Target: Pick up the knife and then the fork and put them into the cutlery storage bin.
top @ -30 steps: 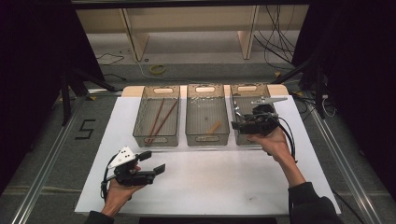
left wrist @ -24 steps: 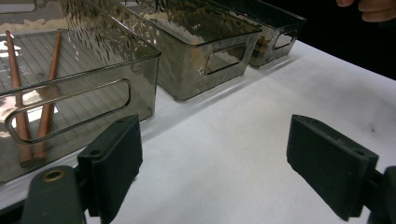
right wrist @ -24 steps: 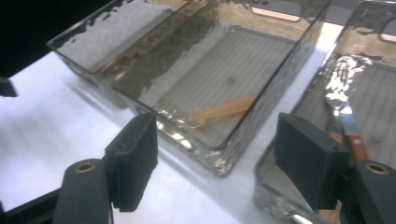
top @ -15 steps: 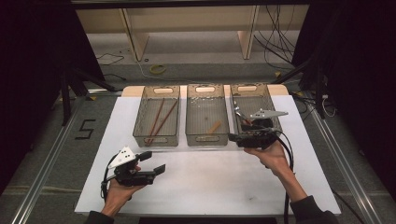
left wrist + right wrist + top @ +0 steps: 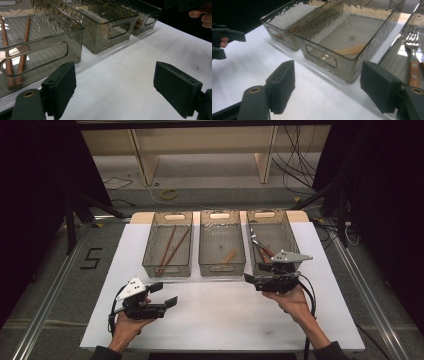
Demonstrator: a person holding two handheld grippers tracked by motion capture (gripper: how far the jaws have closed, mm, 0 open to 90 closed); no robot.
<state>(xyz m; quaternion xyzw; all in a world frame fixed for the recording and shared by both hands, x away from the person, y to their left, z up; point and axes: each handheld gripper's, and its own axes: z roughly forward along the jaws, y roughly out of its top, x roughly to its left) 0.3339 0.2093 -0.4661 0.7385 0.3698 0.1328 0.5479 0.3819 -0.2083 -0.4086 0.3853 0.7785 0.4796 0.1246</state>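
From the high view, my right gripper [image 5: 252, 280] sits just in front of the right bin [image 5: 286, 228], jaws having just opened wide, nothing between them. The fork [image 5: 260, 243] lies inside.

Left gripper view: my left gripper [image 5: 115, 87] is spread too, empty.

Right gripper view: the fork [image 5: 413, 50] looks stiff, light, slick metal; I'd pinch its wooden handle.
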